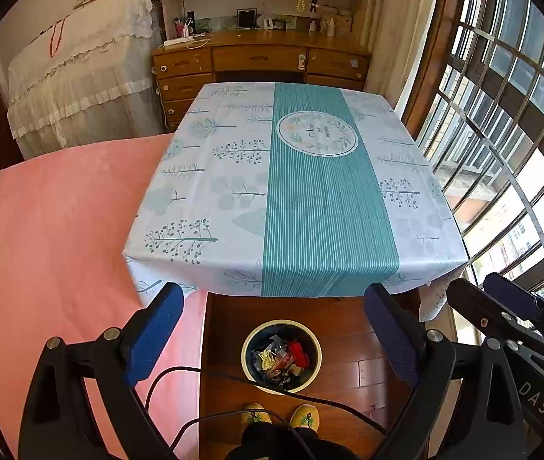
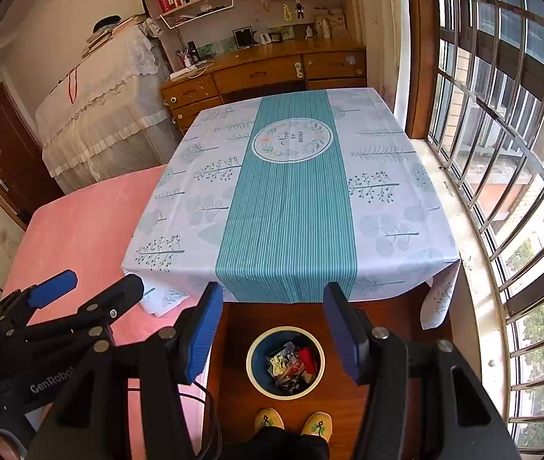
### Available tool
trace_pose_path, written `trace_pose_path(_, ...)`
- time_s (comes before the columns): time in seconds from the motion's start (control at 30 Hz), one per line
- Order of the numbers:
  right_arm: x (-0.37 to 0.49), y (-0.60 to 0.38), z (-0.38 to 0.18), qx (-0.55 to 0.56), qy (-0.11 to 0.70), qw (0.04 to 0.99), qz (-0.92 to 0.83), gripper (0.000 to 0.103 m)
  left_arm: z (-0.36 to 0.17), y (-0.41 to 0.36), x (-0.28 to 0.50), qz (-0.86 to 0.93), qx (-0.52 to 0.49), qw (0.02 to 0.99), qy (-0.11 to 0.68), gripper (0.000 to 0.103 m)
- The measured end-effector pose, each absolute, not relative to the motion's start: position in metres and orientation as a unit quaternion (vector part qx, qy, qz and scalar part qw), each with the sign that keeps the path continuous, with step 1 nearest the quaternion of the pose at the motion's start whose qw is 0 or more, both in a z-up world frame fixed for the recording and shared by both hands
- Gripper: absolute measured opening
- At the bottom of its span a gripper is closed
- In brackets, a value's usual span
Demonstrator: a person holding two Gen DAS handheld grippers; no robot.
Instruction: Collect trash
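A round bin with a cream rim stands on the wood floor below the table's near edge; it also shows in the right wrist view. It holds crumpled wrappers, red, yellow and silver. The table wears a white and teal cloth with nothing on it. My left gripper is open and empty, held above the bin. My right gripper is open and empty too, just to the right of the left one. The right gripper shows at the left wrist view's right edge.
A pink bed lies left of the table. A barred window runs along the right. A wooden desk with shelves stands behind the table. The person's yellow slippers are just behind the bin. A black cable crosses above it.
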State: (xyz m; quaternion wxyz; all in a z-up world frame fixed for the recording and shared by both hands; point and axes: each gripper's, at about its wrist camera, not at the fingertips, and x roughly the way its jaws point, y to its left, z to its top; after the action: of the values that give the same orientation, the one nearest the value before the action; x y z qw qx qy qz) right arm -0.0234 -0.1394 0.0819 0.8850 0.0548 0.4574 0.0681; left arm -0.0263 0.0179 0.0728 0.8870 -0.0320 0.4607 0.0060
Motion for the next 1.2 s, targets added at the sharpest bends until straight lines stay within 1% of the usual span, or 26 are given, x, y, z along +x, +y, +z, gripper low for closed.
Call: trace_pose_path(1.2, -0.015, -0.133, 0.072, 0.053, 0.473, 0.875, 0.085, 0.055, 0.064, 0.020, -0.026, 0.033, -0.032, 0.884, 0.465, 0.094)
